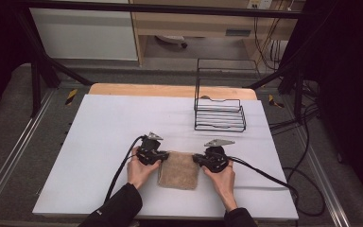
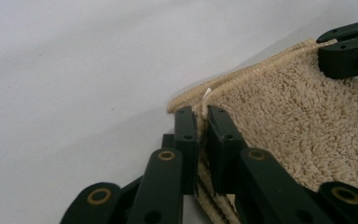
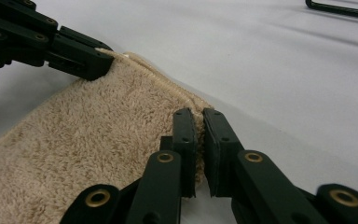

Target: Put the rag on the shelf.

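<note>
1. Gripping both far corners of the beige terry towel (image 1: pixel 178 169); it lies folded flat on the white worktop (image 1: pixel 99 142), near the front edge, between the two hands.
2. Left tool (image 2: pixel 202 128): jaws pressed together on the towel's far-left corner, hem edge pinched between the pads.
3. Right tool (image 3: pixel 198 135): jaws pinching the far-right corner; pile visible between the pads.
4. Progress, my read: both grasps are made, towel not lifted yet; next fold or a move to the wire rack (image 1: pixel 220 113) is still to do; rack sits well apart, toward the back right.
5. Hard to tell: how many layers each tool has caught; the towel's near edge is partly hidden by the hands in the high view.
</note>
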Demonstrator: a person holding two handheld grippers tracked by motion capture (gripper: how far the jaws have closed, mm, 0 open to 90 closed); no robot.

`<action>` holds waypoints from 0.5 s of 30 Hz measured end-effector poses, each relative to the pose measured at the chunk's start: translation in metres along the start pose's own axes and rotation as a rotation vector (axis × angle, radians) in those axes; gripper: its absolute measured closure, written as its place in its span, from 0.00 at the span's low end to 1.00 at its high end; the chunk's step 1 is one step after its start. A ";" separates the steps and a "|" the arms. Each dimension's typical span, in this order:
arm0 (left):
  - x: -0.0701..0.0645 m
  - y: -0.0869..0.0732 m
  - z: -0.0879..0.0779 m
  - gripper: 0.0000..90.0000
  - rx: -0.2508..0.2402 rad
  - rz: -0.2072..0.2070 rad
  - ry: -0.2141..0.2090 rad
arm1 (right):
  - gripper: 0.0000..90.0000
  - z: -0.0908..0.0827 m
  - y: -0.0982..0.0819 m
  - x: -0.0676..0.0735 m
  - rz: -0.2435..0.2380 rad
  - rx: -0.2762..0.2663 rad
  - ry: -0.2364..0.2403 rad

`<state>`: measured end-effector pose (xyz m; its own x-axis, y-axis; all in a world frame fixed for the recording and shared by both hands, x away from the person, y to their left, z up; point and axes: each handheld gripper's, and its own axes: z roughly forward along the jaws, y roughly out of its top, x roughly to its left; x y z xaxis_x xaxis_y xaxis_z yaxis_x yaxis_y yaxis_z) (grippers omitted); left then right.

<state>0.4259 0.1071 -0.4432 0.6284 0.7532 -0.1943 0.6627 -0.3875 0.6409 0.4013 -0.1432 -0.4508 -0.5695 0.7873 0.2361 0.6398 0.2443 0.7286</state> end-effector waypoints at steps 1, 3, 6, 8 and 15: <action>0.000 0.000 0.000 0.92 -0.001 0.004 0.001 | 0.91 0.000 0.000 0.000 0.003 0.000 -0.003; 0.000 0.000 0.000 0.93 -0.001 0.012 0.000 | 0.87 0.001 0.000 -0.001 0.010 0.007 -0.014; -0.001 0.000 0.000 0.93 0.000 0.029 0.003 | 0.82 0.003 -0.001 -0.002 0.021 0.017 -0.023; -0.001 0.000 0.000 0.92 0.001 0.037 0.005 | 0.81 0.004 -0.001 -0.002 0.029 0.019 -0.025; -0.002 0.001 0.001 0.92 0.009 0.046 0.013 | 0.88 0.006 0.000 -0.002 0.081 0.034 -0.002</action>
<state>0.4256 0.1047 -0.4428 0.6534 0.7409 -0.1551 0.6367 -0.4271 0.6420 0.4049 -0.1413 -0.4553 -0.5140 0.8065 0.2924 0.7012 0.1986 0.6847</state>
